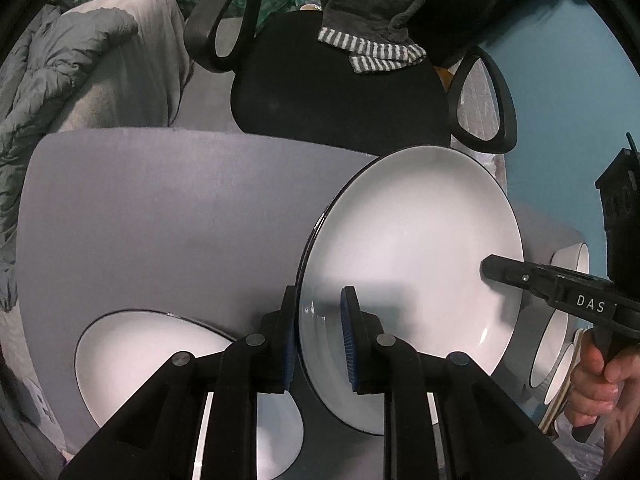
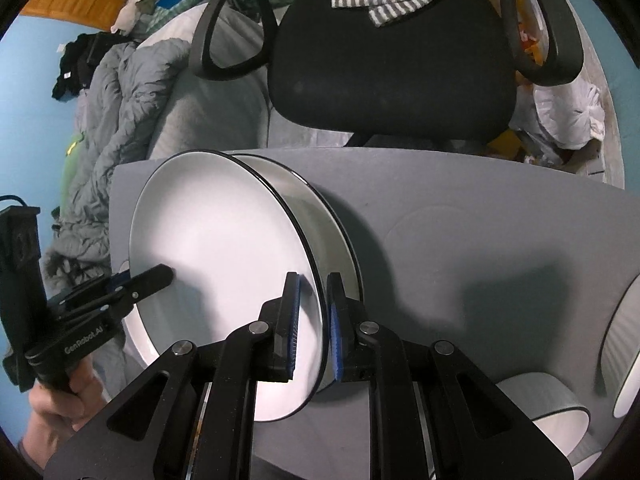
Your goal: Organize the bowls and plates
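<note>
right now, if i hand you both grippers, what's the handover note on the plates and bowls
Left gripper: clamped on the left rim of the white black-rimmed plate, which is tilted above the grey table.
Right gripper: clamped on the same plate's opposite rim.
Second white plate lies flat on the table, beneath the held one on its left side.
White bowls sit at the table's right edge.
Done: one plate down.
Left: probably lower the held plate onto it, then sort the bowls.

free: bare grey surface point(image 2: 480, 240) right of stacked plates point(image 2: 344, 248) | blocked: bowls point(image 2: 560, 404) near right edge | beyond: black chair point(image 2: 392, 80)
</note>
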`<state>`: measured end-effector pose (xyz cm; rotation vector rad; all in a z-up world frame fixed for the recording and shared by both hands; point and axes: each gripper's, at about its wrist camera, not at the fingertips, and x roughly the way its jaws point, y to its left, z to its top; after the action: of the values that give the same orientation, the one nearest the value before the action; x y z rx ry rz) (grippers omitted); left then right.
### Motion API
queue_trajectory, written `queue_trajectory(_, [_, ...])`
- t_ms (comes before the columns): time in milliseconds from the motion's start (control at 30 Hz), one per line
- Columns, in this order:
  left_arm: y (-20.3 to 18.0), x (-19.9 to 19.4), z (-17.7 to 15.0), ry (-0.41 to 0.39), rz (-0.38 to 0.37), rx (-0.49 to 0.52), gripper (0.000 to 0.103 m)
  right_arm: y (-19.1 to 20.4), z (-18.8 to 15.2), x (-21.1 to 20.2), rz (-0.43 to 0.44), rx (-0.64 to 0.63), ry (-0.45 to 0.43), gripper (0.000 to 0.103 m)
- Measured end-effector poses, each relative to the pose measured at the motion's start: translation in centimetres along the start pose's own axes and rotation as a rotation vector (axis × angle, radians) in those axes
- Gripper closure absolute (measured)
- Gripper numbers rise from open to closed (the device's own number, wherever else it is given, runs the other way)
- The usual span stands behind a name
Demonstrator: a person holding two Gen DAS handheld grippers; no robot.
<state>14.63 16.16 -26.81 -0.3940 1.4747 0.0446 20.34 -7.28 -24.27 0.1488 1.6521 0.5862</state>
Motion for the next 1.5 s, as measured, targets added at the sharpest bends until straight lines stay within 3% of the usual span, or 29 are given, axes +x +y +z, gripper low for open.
queue_trajectory(500, [-0.7,1.1,0.0,0.029,0.083,0.014,0.078,0.3,0.6,1.0,-0.034,0.014,0.03,0.089])
queue_trajectory(633, [-1.2,1.6,-0.1,0.042,0.094,0.043,0.075,0.7,0.9,1.1,-0.075,0.014,0.05,0.084])
queue_trajectory(733, [-1.7,1.7,-0.3,0.035,0.117,0.065,0.066,0.6,1.1,1.1,-0.064,0.046,0.072,0.069])
queue_trajectory(867, [-1.9,1.4,-0.3,0.021,0.118,0.073,0.06,0.7,1.3,1.5,-0.079,0.055,0.113,0.066])
queue_trajectory(1033, [-1.7,1.2,-0.4,0.019,0.116,0.069,0.057,1.5,1.4,1.4,-0.152,0.055,0.158,0.066])
queue_trajectory(1333, [-1.4,0.4,-0.8,0.001,0.102,0.03,0.055,4.3,1.2,1.6,-0.324,-0.026,0.16,0.06])
queue_trajectory(1400, [-1.4,0.1,-0.9,-0.007,0.1,0.027,0.052,4.6,1.0,1.7,-0.363,-0.033,0.158,0.056])
queue_trajectory(1433, [-1.4,0.0,-1.0,-0.014,0.101,0.025,0.05,4.8,0.9,1.7,-0.399,-0.042,0.151,0.049])
queue_trajectory(1500, [-1.4,-0.3,-1.3,-0.029,0.104,0.025,0.049,5.2,0.8,1.5,-0.437,-0.068,0.134,0.049])
